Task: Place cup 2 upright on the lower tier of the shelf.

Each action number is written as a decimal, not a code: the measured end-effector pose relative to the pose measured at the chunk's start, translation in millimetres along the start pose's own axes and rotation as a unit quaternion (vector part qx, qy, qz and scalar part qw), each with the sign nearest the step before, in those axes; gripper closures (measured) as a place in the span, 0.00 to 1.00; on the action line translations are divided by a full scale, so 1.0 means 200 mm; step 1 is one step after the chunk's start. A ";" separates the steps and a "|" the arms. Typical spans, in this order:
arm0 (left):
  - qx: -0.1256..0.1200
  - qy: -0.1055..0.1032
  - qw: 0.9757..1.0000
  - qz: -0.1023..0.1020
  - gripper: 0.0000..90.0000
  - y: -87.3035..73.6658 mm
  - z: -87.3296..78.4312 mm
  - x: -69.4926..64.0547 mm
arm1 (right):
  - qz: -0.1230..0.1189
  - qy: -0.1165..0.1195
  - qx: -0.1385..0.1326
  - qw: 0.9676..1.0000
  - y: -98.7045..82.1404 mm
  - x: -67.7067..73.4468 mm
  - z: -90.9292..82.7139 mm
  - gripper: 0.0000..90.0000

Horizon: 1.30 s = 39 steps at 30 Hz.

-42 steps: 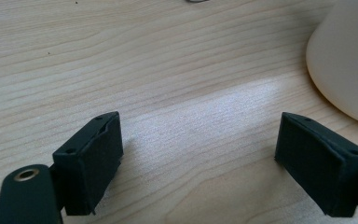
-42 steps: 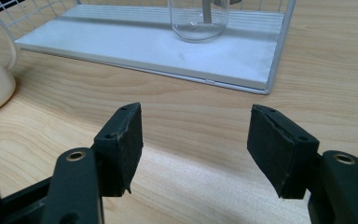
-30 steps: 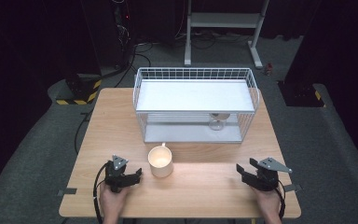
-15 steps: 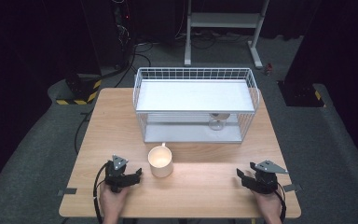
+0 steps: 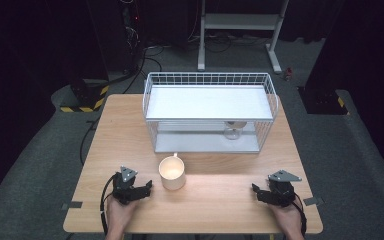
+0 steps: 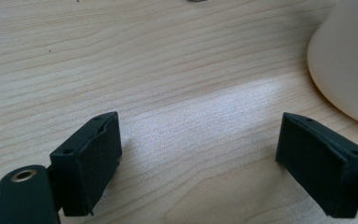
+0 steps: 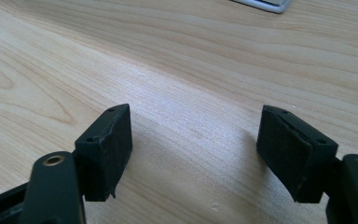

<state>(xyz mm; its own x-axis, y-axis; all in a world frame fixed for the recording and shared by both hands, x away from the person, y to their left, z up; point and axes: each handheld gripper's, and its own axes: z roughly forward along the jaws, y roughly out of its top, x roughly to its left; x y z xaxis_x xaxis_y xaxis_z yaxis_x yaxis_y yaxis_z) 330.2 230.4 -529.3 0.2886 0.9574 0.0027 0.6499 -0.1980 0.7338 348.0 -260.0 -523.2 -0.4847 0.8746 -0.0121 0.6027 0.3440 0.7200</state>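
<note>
Since the earlier frame the right gripper [image 5: 264, 192], at the lower right of the high view, has just been opening its jaws, nothing between them; the cream mug [image 5: 172, 173] has not moved from low centre. The left gripper [image 5: 142, 189] rests just left of the mug, jaws wide and empty. Its right jaw lies close to the mug's wall, so a careless sideways reach could nudge or tip the mug before the jaws straddle it.
</note>
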 end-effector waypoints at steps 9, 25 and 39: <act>0.008 -0.014 1.000 0.010 0.13 0.00 -0.02 -0.02 | 0.006 -0.007 0.003 1.000 0.00 0.00 0.01 0.24; -0.017 -0.076 0.997 -0.002 0.09 -0.04 -0.16 -0.10 | 0.007 -0.008 0.003 1.000 0.01 0.00 0.01 0.24; -0.033 -0.088 0.995 0.038 0.03 -0.01 -0.20 -0.24 | 0.006 -0.008 0.004 1.000 0.01 0.00 0.01 0.24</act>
<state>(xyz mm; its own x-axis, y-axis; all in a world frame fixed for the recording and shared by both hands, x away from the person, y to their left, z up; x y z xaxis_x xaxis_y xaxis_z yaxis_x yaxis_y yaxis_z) 287.8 193.0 -503.7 0.4581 0.8872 -0.0551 0.5751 -0.2484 0.7795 349.9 -259.2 -523.6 -0.4668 0.8842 -0.0153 0.6129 0.3360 0.7152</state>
